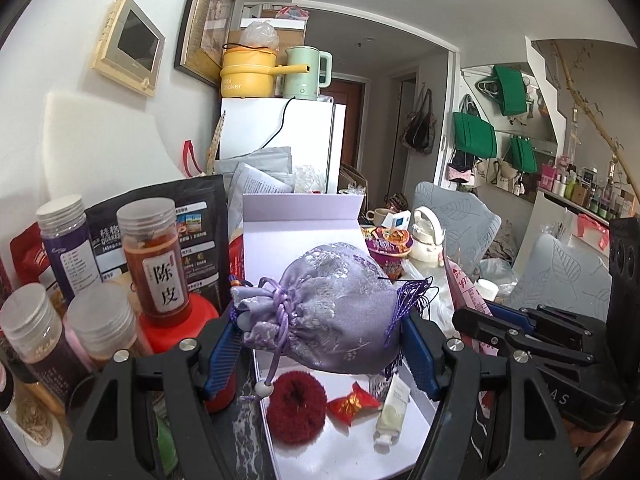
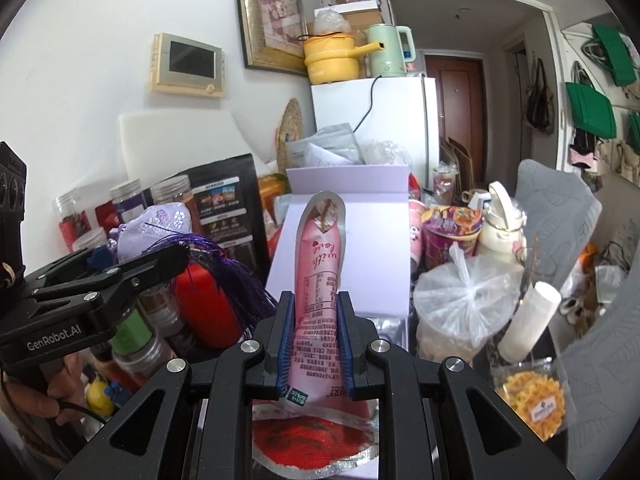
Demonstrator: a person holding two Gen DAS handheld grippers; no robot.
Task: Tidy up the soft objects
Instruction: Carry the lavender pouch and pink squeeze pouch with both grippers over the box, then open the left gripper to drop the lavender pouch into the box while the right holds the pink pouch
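Left hand-held gripper (image 1: 320, 336): clamped across the lilac brocade drawstring pouch (image 1: 332, 312), a blue pad on each flank; pouch held in the air at centre frame.
Pouch orientation: long axis runs left to right across the jaws; gathered neck and cord at the left, purple tassel (image 1: 412, 296) at the right.
Right hand-held gripper (image 2: 312, 332): closed on a pink foil snack packet (image 2: 320, 280), gripped at mid-length; packet's long axis points away from the camera, its torn top toward upper centre.
Lavender box (image 1: 412, 412): open, lid (image 1: 300, 208) raised behind; it lies directly under and beyond the pouch in the left wrist view, and straight ahead behind the packet in the right wrist view.
Box contents: dark red fluffy scrunchie (image 1: 296, 408), red candy wrapper (image 1: 352, 402), small cream tube (image 1: 394, 408), all in the lower centre on the box floor.
Deciding relation (judgement): the pouch hangs above the near part of the box, so a descent looks sufficient; the left hand-held gripper is nearer the free floor than the right.
Risk (judgement): tassel or cord may trail over the box wall.
Surroundings: spice jars (image 1: 154, 256) and a black oats bag (image 1: 168, 216) crowd the worktop at left; instant noodle cup (image 1: 390, 248) at right.
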